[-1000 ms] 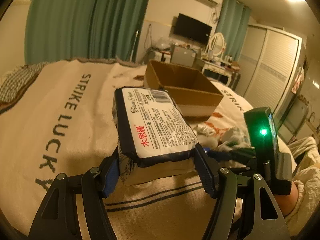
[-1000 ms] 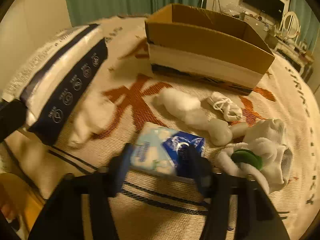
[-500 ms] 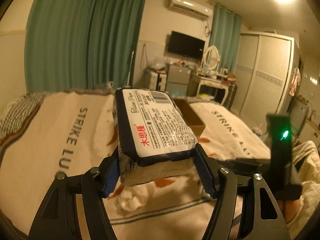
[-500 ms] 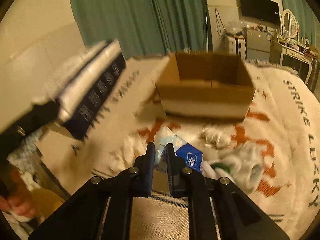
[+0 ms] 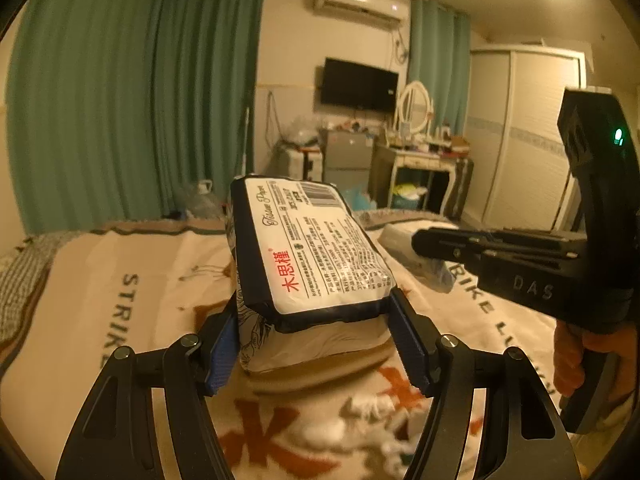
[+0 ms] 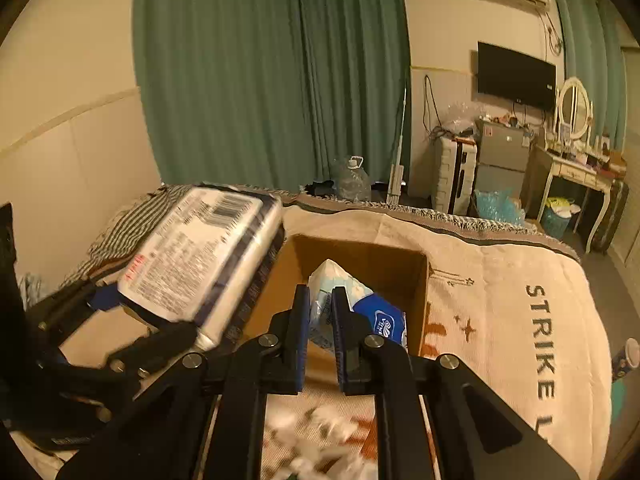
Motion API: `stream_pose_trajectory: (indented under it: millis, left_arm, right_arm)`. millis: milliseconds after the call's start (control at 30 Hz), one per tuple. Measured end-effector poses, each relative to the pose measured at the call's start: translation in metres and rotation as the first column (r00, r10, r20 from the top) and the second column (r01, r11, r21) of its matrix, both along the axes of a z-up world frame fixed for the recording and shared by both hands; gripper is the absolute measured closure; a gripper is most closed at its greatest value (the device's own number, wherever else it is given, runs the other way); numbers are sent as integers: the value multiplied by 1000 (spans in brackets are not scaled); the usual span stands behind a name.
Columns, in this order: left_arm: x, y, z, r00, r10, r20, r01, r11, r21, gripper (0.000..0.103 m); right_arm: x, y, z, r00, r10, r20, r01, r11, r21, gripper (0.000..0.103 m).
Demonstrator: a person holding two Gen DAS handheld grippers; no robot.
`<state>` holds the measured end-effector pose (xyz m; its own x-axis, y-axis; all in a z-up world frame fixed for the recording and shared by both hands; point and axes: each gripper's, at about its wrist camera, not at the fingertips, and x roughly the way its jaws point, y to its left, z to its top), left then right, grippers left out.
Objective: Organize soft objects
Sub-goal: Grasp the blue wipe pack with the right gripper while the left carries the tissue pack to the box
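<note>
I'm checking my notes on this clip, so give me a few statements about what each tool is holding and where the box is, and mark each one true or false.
1. The left tool is shut on a large tissue pack. True.
2. The right tool is open and holds nothing. False: it is shut on a small blue and white tissue packet.
3. The cardboard box sits on the blanket, beyond the right tool's fingers. True.
4. The large tissue pack lies flat on the blanket. False: it is held up in the air.
5. The curtains are red. False: they are green.
</note>
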<state>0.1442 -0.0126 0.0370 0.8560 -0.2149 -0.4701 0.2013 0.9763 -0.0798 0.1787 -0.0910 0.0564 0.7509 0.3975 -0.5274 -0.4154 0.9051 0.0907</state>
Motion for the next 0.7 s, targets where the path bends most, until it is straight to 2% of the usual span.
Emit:
stream_pose_trajectory:
  millis: [267,400,500,567,667,700]
  left_arm:
    - [82,-18,-60,994,7,-106,-2,999,49,36]
    - [98,-20,-80,992,21,-126,-13,998,62,35]
    - [101,-20,-85,992,20,-126,-12,998,66,28]
    - [103,-22,-85,989,62,-136,-49,994,97,28]
    - [102,-22,-79,984,81,-156,-66,993,98,27]
    - [99,-21,-75,983,87,-162,-72,993,98,27]
  right_arm:
    - [95,1,-51,996,11,-84,-9,1000,28,93]
    - [119,4,-81,993,23,-117,-21,1000,17,92]
    - [129,4,-98,990,46,-135,-45,999,11,92]
    - [132,1,-105,988,48,-147,-48,999,2,91]
    - [129,-3,-104,989,26,-147,-29,999,-16,88]
    - [127,-5,-101,990,13,-139,-17,999,-29,82]
